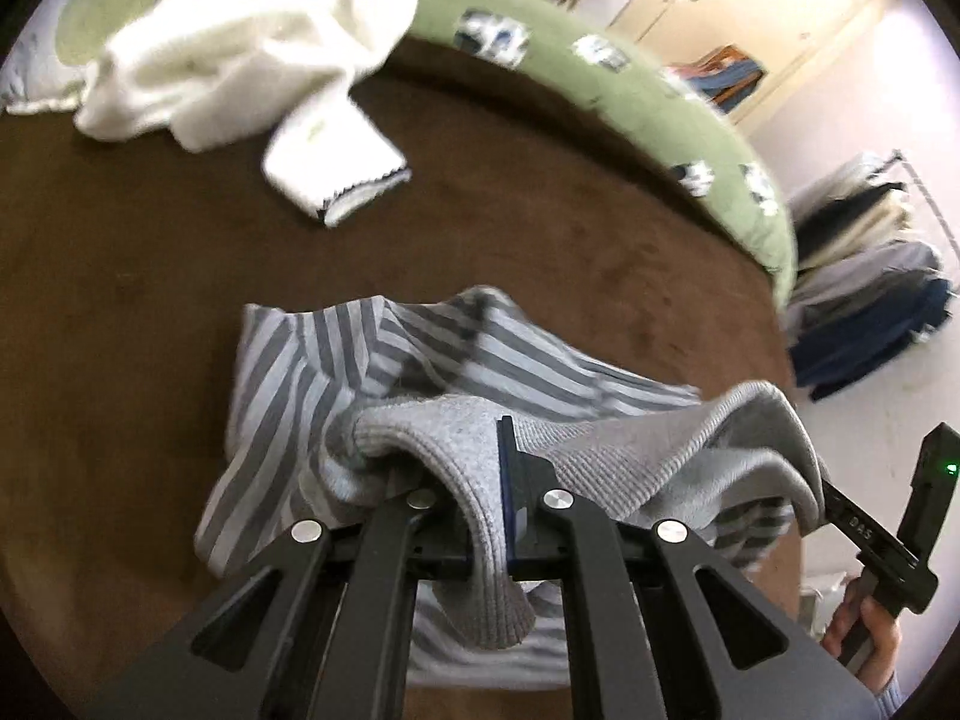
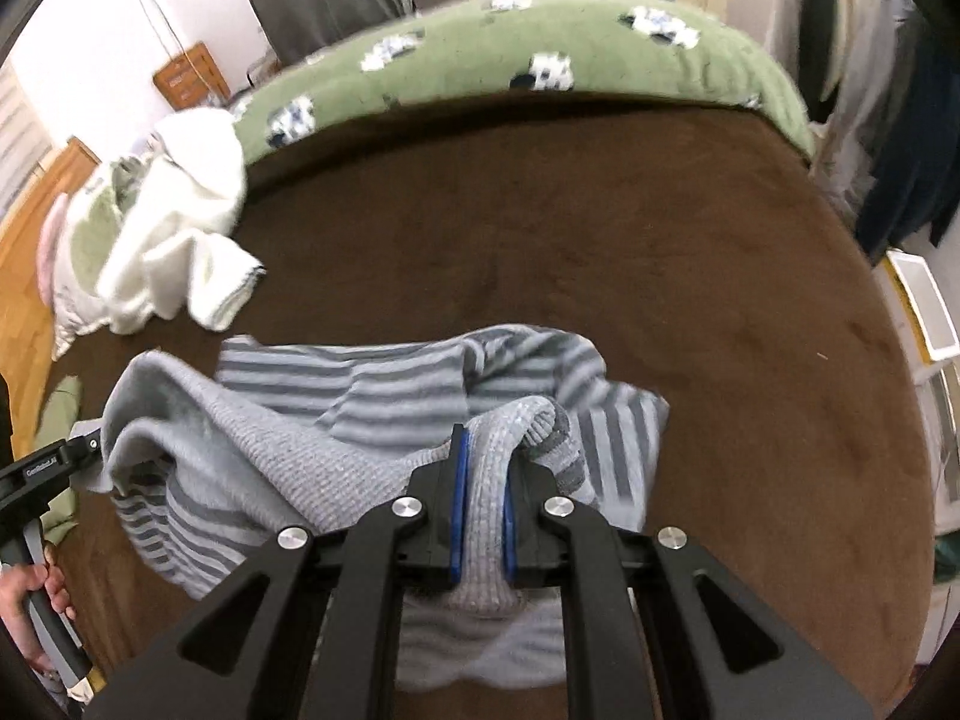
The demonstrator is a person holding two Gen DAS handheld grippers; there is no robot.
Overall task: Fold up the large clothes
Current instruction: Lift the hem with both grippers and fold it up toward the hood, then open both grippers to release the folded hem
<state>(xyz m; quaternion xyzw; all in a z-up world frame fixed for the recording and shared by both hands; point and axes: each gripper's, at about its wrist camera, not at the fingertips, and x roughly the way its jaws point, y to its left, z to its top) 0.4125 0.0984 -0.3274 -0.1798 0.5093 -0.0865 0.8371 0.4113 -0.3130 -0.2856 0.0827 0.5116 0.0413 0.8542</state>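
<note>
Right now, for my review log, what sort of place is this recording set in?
Most likely a bedroom at home: clothes are handled on a bed with a brown plush cover and a green patterned blanket, with a rack of hanging clothes beside it.

Bedroom: bed, clothes rack

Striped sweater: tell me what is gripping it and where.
Both grippers hold the striped sweater: the left gripper and the right gripper each have jaws shut on its grey ribbed hem.
</note>
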